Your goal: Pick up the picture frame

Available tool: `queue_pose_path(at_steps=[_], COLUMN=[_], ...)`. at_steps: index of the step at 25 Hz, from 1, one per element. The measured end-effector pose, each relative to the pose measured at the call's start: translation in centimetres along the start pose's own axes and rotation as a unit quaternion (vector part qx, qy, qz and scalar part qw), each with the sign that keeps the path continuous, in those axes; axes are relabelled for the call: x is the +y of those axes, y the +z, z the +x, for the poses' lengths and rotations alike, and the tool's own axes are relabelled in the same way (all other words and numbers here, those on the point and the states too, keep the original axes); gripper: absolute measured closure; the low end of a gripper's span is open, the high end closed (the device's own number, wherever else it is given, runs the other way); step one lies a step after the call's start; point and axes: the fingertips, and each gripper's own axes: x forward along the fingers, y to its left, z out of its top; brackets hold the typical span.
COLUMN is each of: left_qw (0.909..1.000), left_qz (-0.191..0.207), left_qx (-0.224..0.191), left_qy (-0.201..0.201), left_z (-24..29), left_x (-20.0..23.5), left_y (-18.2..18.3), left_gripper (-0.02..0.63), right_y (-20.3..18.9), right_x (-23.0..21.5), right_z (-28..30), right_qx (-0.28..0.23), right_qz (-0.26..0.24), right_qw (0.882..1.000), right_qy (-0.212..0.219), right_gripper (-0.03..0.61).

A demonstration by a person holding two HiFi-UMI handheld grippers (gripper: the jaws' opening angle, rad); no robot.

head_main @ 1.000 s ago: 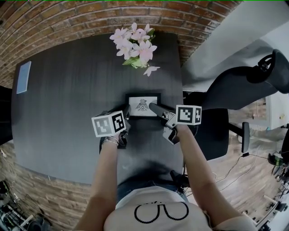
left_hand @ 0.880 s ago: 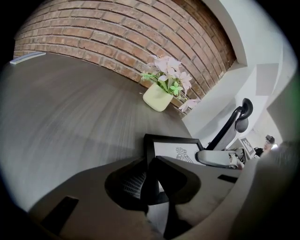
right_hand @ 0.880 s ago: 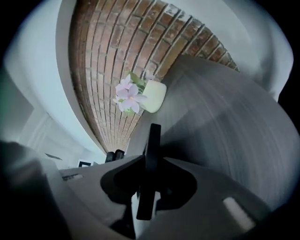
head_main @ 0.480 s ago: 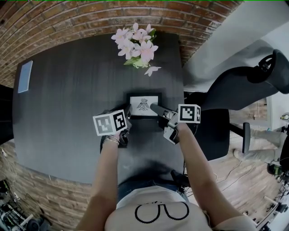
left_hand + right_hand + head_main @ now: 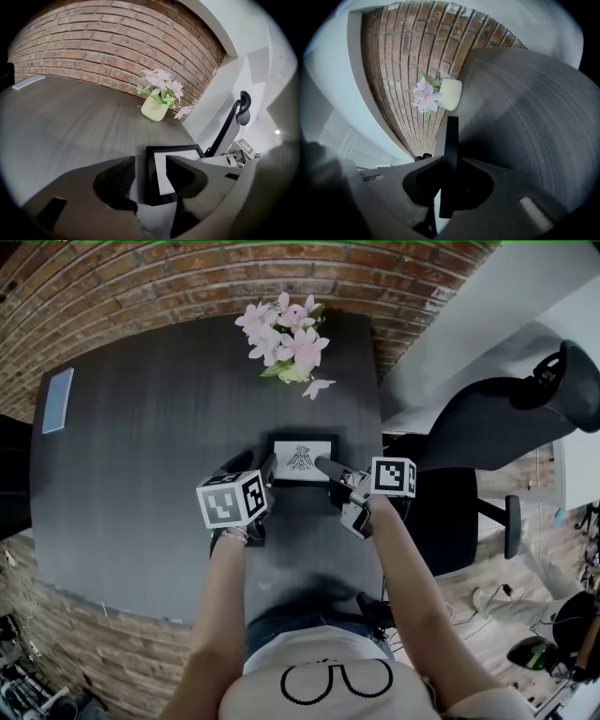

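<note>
The picture frame [image 5: 302, 457] is black with a white print and sits near the dark table's right edge. My left gripper [image 5: 258, 469] is at its left side. In the left gripper view the frame's left edge [image 5: 151, 178] lies between the jaws of this gripper [image 5: 150, 180], which are opening, and neither pad presses on it. My right gripper [image 5: 328, 468] is at the frame's right side. The right gripper view shows the frame edge-on [image 5: 450, 140], with that gripper [image 5: 449, 180] shut on it.
A pale green vase of pink flowers [image 5: 286, 334] stands at the table's far edge, beyond the frame. A flat blue-grey slab [image 5: 58, 399] lies at the far left. A black office chair [image 5: 487, 427] stands off the table's right edge [image 5: 380, 437]. A brick wall runs behind.
The left gripper's jaws have spread apart off the frame's left edge. The right gripper stays on the right edge. The frame has hardly moved.
</note>
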Motion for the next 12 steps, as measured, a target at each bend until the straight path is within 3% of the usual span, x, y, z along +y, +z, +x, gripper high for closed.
queue_pose_path(at_steps=[5, 10, 12], left_qw=[0.9999, 0.9994, 0.9990], left_qz=[0.003, 0.013, 0.018], left_qx=[-0.016, -0.029, -0.037], left_qy=[0.001, -0.012, -0.017], left_z=[-1.5, -3.2, -4.1], left_x=[-0.3, -1.2, -1.6], left_y=[0.9, 1.5, 1.8], left_gripper=[0.413, 0.413, 0.413], right_y=[0.1, 0.0, -0.1], right_x=[1.0, 2.4, 3.7], right_z=[-0.1, -1.3, -1.5], right_qx=[-0.013, -0.028, -0.033], right_qz=[0.000, -0.010, -0.014], right_qw=[1.000, 1.000, 0.999], right_qy=[0.019, 0.008, 0.028], right_gripper=[0.554, 0.555, 0.555])
